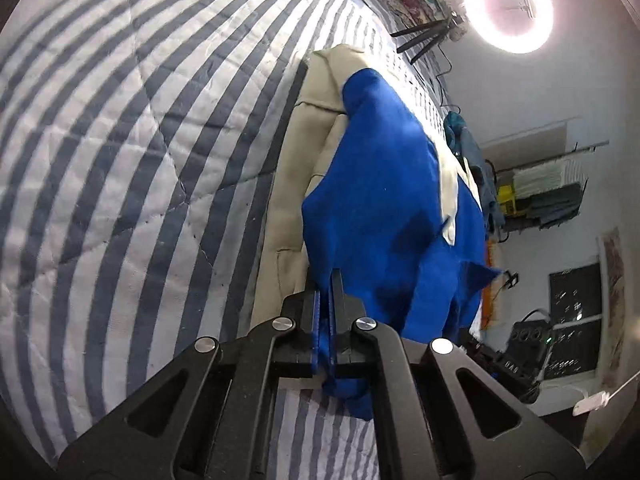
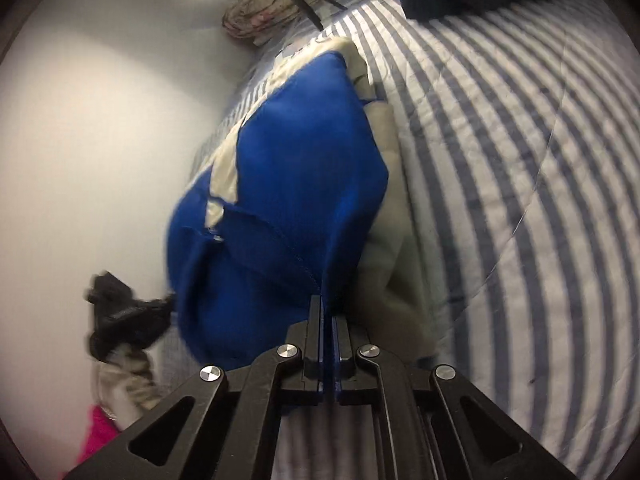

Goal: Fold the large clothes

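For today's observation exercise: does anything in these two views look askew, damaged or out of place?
Nothing looks damaged. The blue garment hangs bunched and uneven between the left gripper and right gripper, over beige clothing on the striped quilt.

Ahead of my fingers and to their left, a blue-and-white striped quilt (image 1: 120,160) is lying spread out. A ring light (image 1: 509,2) is glowing far ahead on the right, its tripod (image 1: 424,36) standing just below it. Folded towels (image 1: 548,188) are sitting on a wall rack to the right.
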{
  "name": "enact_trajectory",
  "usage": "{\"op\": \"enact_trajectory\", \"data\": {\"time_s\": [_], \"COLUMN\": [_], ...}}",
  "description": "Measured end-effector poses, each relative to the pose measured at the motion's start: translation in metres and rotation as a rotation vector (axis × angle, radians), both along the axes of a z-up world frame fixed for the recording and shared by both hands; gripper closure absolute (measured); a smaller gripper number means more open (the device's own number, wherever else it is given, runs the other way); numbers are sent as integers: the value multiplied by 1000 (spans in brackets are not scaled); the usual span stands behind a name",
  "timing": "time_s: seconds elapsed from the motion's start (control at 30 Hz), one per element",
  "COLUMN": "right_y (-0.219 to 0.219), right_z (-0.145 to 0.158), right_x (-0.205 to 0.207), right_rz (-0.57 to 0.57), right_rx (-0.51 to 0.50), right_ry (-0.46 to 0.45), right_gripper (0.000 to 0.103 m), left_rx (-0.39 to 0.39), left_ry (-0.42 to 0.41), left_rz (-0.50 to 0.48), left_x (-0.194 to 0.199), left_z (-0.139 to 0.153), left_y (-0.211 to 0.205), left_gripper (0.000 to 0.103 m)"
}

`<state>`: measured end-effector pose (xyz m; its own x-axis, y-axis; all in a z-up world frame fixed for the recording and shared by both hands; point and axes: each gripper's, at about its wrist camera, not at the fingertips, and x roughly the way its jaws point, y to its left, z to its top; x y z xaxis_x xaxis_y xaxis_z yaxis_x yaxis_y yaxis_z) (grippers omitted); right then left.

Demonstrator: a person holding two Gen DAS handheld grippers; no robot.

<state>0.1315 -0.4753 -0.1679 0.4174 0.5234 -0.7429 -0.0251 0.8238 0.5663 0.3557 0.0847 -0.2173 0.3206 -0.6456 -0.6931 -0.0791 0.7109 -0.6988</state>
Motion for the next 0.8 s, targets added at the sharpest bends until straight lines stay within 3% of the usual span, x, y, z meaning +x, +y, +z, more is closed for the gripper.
{"op": "enact_trajectory", "data": {"time_s": [0.13, 0.17, 0.3, 0.37, 0.47, 0.63, 0.77, 0.8], "right_y": [4, 4, 4, 5, 6, 17, 19, 18], "right_z": [36, 45, 92, 102, 103, 87, 43, 28], "right_x": [-7, -11, -14, -5, 20, 65, 85, 87], "right_rz": [75, 83, 82, 76, 55, 86, 129, 130], "right_rx": [-124, -149, -277, -280, -274, -254, -266, -276], "right_ry": [-34, -59, -241, -298, -354, -354, -239, -207], "right_gripper": [93, 86, 79, 77, 77, 77, 77, 83], "left_rx": [81, 96, 189, 186, 190, 251, 254, 231], "left_ry": [-70, -101, -244, -259, -259, -232, -162, -133], "left_rz": [-9, 1, 18, 18, 14, -38, -31, -30], "left_x": [-8, -10, -6, 8, 28, 57, 61, 60], "left_z": [41, 54, 98, 103, 99, 76, 40, 25], "left_y": [6, 7, 3, -5, -22, -49, -43, -39], "left_gripper": [101, 101, 101, 101, 101, 101, 101, 101]}}
